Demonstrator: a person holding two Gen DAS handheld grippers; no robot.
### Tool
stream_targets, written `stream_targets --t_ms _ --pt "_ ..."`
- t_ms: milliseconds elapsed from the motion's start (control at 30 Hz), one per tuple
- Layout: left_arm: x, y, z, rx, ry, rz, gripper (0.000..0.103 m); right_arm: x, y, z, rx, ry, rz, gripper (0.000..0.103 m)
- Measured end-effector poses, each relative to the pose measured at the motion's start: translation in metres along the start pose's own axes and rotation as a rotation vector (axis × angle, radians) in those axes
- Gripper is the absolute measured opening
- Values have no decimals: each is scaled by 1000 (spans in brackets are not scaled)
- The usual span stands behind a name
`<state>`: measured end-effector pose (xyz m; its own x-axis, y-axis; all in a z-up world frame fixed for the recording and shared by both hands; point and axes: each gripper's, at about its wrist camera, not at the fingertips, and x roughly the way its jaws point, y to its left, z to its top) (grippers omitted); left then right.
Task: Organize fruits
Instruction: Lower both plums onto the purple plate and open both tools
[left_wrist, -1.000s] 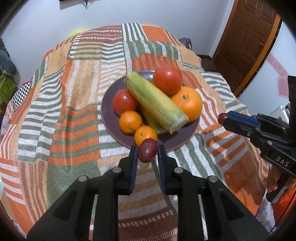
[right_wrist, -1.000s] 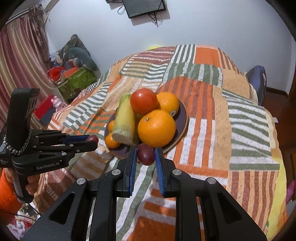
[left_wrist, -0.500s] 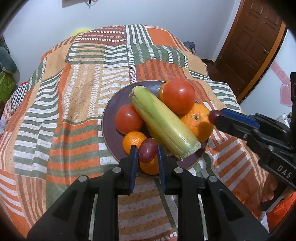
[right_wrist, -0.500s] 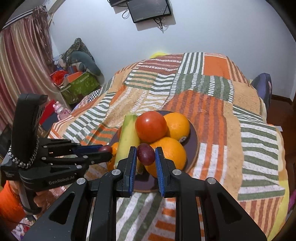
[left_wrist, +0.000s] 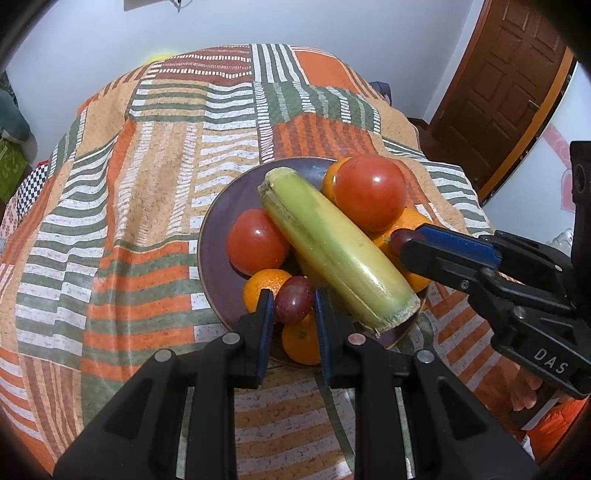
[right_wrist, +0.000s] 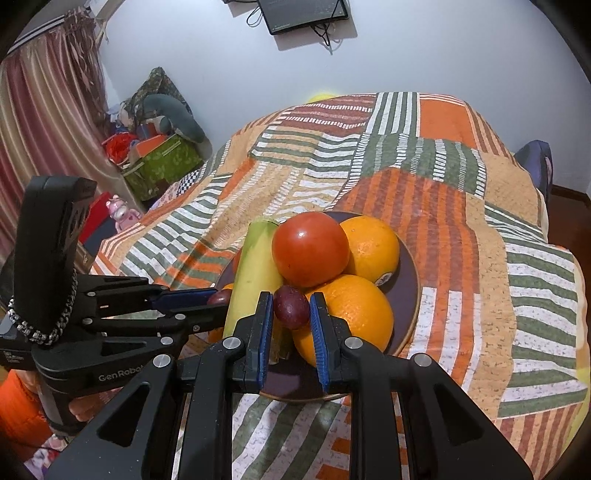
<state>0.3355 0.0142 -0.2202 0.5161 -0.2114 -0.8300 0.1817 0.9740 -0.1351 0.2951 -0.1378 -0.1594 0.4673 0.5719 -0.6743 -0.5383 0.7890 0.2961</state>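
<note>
Two small, smooth, light grapes, one clamped across its middle in my left gripper and one in my right gripper, over the near plate rim, look soft and easily crushed.

Both wrist views look steeply down, close over the plate on the bed, from opposite sides.

Left gripper: black angular frame showing, blue ribbed pads lining its fingers, silver screws glinting.
Right gripper: matching black frame, blue pads, round silver screws.
Markings: "GenRobot" showing in white on the left body, "DAS" on the right.
Chain: silver links hanging around the left handle.
Sleeves: orange fabric peeking out below both handles.
</note>
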Motion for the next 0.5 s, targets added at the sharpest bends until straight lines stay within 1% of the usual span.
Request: stream_targets --t_ms 200,267,333,400,500 --pt "-1 0 -2 -5 -5 12 23 0 7 -1 -33 4 -35 19" --pt "-3 1 -3 -11 -5 8 24 0 6 0 -29 6 -32 23" --pt "-6 1 -4 -12 -10 8 24 -1 5 0 -20 6 -29 29" --pt "-12 1 -5 -13 -17 8 24 -5 5 1 -18 -4 -37 32" --pt "-27 0 -6 -14 -45 19 24 -14 4 3 -7 -22 -42 33"
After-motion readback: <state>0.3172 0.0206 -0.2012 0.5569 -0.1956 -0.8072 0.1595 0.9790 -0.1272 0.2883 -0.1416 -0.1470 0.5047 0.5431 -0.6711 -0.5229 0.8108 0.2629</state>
